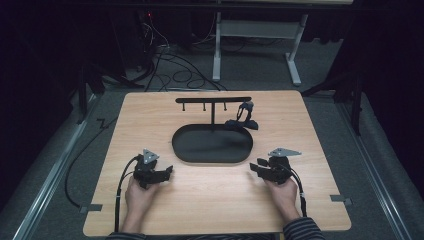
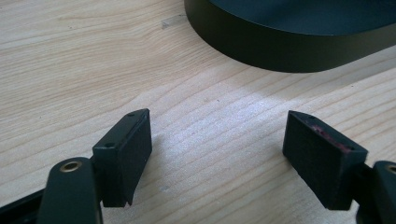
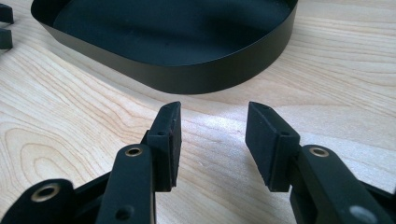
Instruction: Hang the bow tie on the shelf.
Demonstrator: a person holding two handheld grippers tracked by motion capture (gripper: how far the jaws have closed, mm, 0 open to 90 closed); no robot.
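A black oval tray (image 1: pixel 210 161) lies mid-table, and nothing shows inside it. A black T-shaped stand (image 1: pixel 213 100) with three small hooks rises at its back edge. A small dark strap-like object (image 1: pixel 244 119) sits by the tray's back right; what it is I cannot tell. My left gripper (image 1: pixel 168 173) rests in a hand at the tray's front left. Its jaws (image 2: pixel 217 154) are wide open over bare wood, facing the tray wall (image 2: pixel 280 46). My right gripper (image 1: pixel 254 168) sits at the front right, open (image 3: pixel 212 140) with nothing between its pads, short of the tray wall (image 3: pixel 187 77).
The wooden table (image 1: pixel 215 205) has bare wood in front of both hands. Cables trail from each gripper toward the front edge. Behind the table there are loose cables on the floor and a white desk frame (image 1: pixel 257 30). The left gripper's jaw tips (image 3: pixel 5 28) show far off in the right gripper view.
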